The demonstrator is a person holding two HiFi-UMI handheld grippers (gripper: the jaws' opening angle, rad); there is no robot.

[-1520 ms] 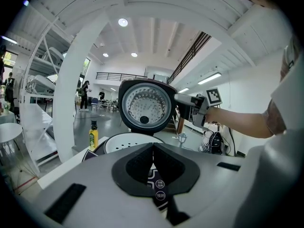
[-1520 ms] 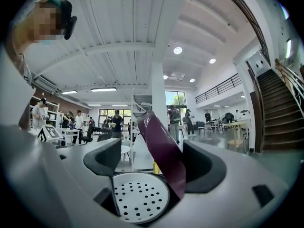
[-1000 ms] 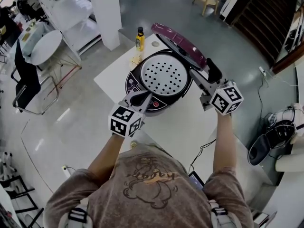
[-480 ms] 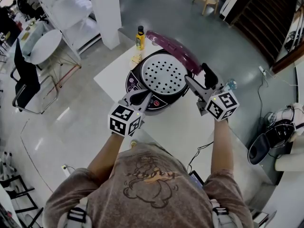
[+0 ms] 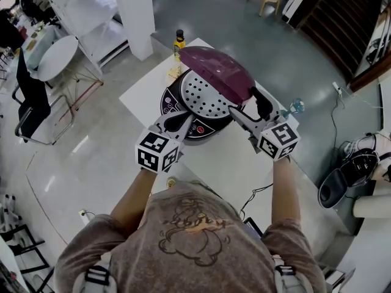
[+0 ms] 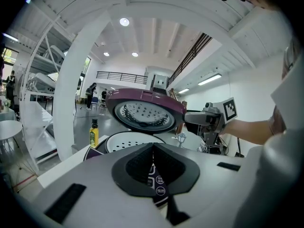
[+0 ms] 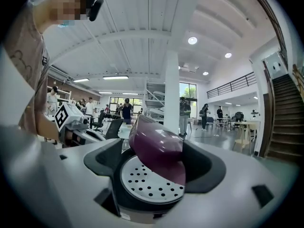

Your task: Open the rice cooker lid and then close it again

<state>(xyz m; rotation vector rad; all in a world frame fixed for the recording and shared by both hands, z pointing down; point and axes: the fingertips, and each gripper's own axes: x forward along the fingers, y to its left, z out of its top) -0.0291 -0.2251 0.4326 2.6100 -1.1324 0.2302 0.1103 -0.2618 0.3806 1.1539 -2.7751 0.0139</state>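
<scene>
The rice cooker [image 5: 178,107] stands on the white table [image 5: 238,163]. Its purple lid [image 5: 217,72] hangs half lowered over the perforated inner plate [image 5: 198,96]. My right gripper [image 5: 247,107] is open at the lid's right edge. In the right gripper view the lid [image 7: 156,148] lies between its spread jaws, above the plate [image 7: 147,184]. My left gripper [image 5: 183,122] is shut and rests at the cooker's front by the control panel. In the left gripper view its pads [image 6: 142,163] meet, with the lid [image 6: 145,109] tilted above.
A yellow bottle [image 5: 179,44] stands on the table behind the cooker, and a small glass object [image 5: 296,105] sits near the right edge. A white pillar [image 5: 134,17], a round table [image 5: 58,57] and a chair [image 5: 30,102] are on the floor to the left. A cable [image 5: 259,194] hangs off the table's front.
The lid has swung down from nearly upright to half lowered over the cooker. My right gripper has moved left with it. The left gripper has stayed put.
</scene>
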